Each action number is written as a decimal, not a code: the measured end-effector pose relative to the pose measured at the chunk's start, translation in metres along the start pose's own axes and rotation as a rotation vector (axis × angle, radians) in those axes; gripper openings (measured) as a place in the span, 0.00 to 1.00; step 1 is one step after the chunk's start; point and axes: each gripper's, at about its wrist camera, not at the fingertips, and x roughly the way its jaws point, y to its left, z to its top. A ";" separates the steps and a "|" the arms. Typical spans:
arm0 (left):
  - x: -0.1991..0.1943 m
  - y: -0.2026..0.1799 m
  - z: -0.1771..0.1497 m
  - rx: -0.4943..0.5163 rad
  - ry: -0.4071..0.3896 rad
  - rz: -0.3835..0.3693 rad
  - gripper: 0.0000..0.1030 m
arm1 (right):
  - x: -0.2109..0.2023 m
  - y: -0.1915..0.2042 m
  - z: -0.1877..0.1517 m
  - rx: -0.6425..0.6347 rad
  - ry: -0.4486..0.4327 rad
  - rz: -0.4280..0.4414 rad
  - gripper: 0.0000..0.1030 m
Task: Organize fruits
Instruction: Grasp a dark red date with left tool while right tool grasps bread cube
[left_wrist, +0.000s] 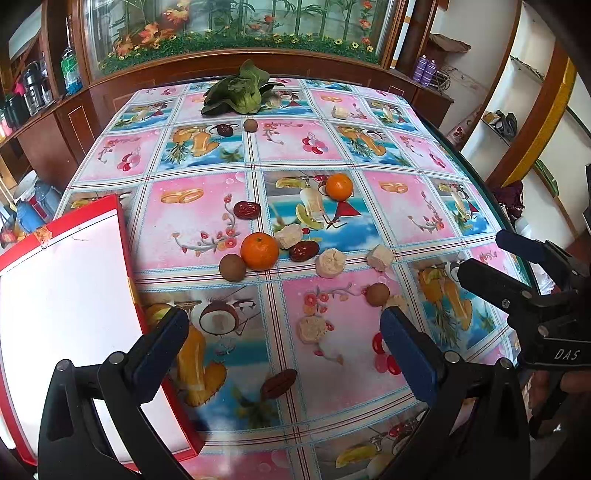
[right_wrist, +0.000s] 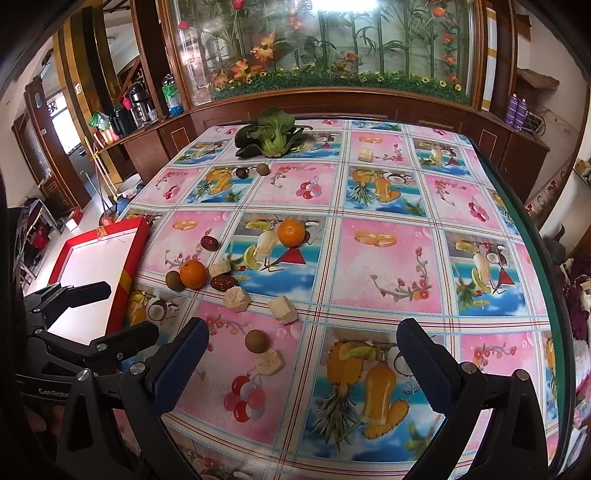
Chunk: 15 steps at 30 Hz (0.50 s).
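Two oranges lie on the patterned tablecloth, a near one (left_wrist: 259, 250) (right_wrist: 192, 274) and a far one (left_wrist: 339, 186) (right_wrist: 291, 232). Red dates (left_wrist: 246, 210) (left_wrist: 303, 251), brown longans (left_wrist: 232, 267) (left_wrist: 377, 294) (right_wrist: 256, 340), pale dried fruit chunks (left_wrist: 330, 262) (right_wrist: 282, 309) and a pecan (left_wrist: 278, 383) are scattered around them. A red-rimmed white tray (left_wrist: 127, 236) (right_wrist: 127, 266) sits at the table's left. My left gripper (left_wrist: 284, 350) is open and empty, low over the near table. My right gripper (right_wrist: 303, 363) is open and empty; it also shows in the left wrist view (left_wrist: 491, 254).
A bok choy (left_wrist: 240, 92) (right_wrist: 271, 134) lies at the far edge, with a date (left_wrist: 224, 129) and a longan (left_wrist: 250, 124) in front of it. A wooden cabinet with a glass plant display stands behind. The table's glass edge (right_wrist: 532, 236) curves along the right.
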 end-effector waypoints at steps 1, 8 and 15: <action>0.001 0.001 0.000 0.000 0.001 -0.001 1.00 | 0.001 0.000 0.000 0.001 0.003 0.003 0.99; 0.005 0.024 -0.001 -0.065 0.004 0.016 1.00 | 0.005 0.007 -0.005 -0.027 0.037 0.037 0.95; 0.004 0.045 -0.001 -0.100 -0.006 0.024 1.00 | 0.012 0.009 -0.007 -0.028 0.068 0.073 0.87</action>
